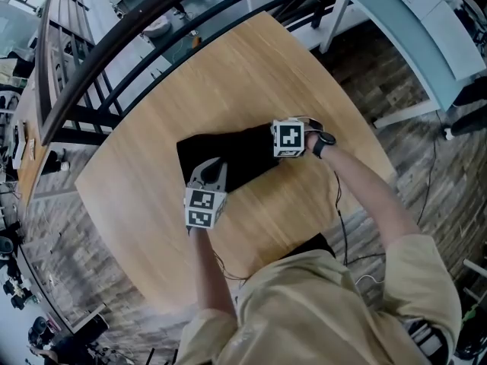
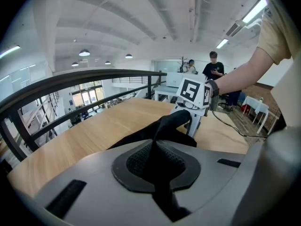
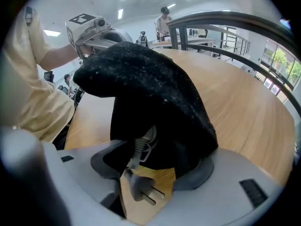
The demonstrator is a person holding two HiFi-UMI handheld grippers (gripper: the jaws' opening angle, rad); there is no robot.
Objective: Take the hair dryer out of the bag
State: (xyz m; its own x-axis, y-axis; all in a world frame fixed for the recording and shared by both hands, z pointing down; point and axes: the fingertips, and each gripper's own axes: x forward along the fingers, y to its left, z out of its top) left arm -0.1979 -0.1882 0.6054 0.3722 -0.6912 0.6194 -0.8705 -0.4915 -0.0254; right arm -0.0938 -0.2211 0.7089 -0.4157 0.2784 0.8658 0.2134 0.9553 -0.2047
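A black fabric bag (image 1: 228, 154) lies on the round wooden table (image 1: 304, 67). My left gripper (image 1: 211, 169) is at its near end, shut on a pinched fold of the black fabric (image 2: 174, 124), which rises in a ridge from the jaws. My right gripper (image 1: 278, 147) is at the bag's right end, jaws spread wide around the bag's mouth (image 3: 150, 88). A grey coiled cord (image 3: 138, 147) and a two-pin plug (image 3: 141, 189) hang out of that mouth between the pads. The hair dryer's body is hidden inside the bag.
A black railing (image 1: 114, 44) curves along the table's far edge. A pale blue table (image 1: 396, 21) stands at the upper right. A thin cable (image 1: 338, 204) runs by my right forearm. People (image 2: 214, 67) stand far behind.
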